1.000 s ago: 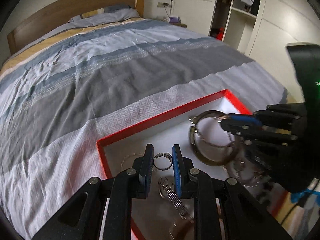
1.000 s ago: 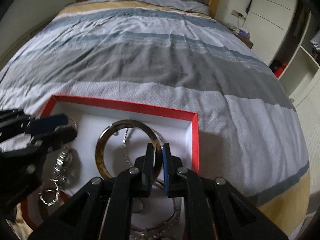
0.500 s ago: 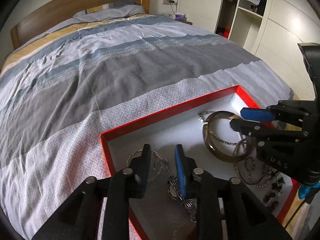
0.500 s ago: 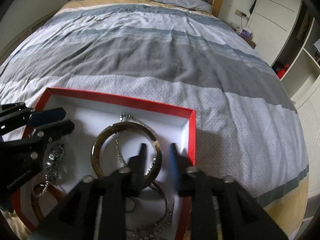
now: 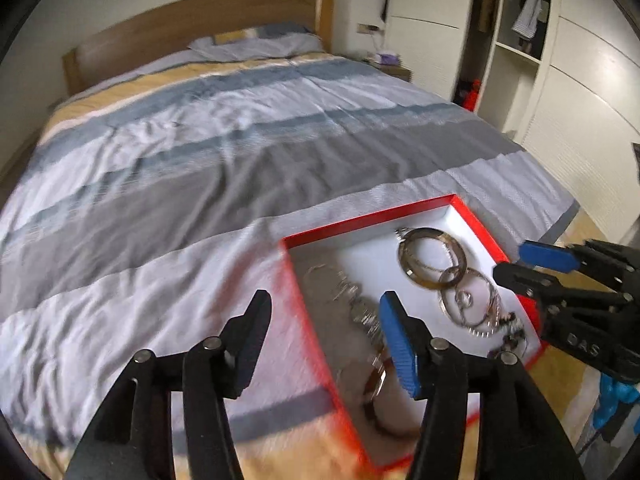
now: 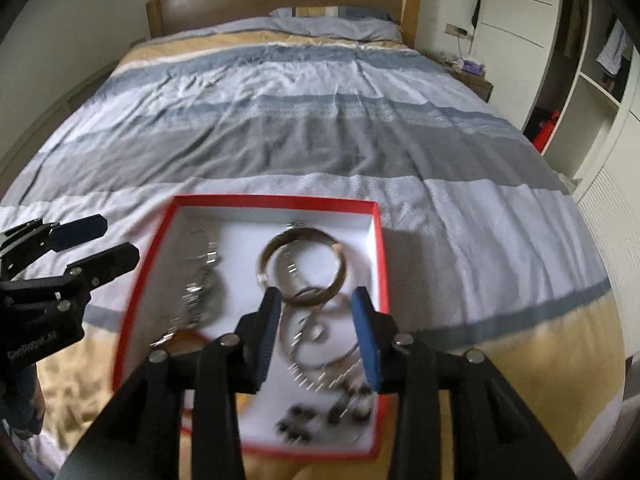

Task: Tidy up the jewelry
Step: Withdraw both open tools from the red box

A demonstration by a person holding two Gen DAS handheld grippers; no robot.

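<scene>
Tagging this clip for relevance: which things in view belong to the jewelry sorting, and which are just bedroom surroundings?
Part of the job:
- red tray on the bed
- large brown bangle in it
- thin silver bangles
- silver watch
- dark beads, blurred
- left hand-held gripper and right hand-held gripper, both opening, nothing between the jaws

Just lying about:
- striped duvet
- pillow
- headboard
- wardrobe

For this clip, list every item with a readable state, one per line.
Red box: lidless, lying on the bed, jewelry inside.
Brown bangle: flat in the box, not held.
Silver bracelets: loose in the box, overlapping.
Left gripper: jaws opening, nothing between them.
Right gripper: jaws opening, above the box, holding nothing.
Wardrobe: open.
</scene>
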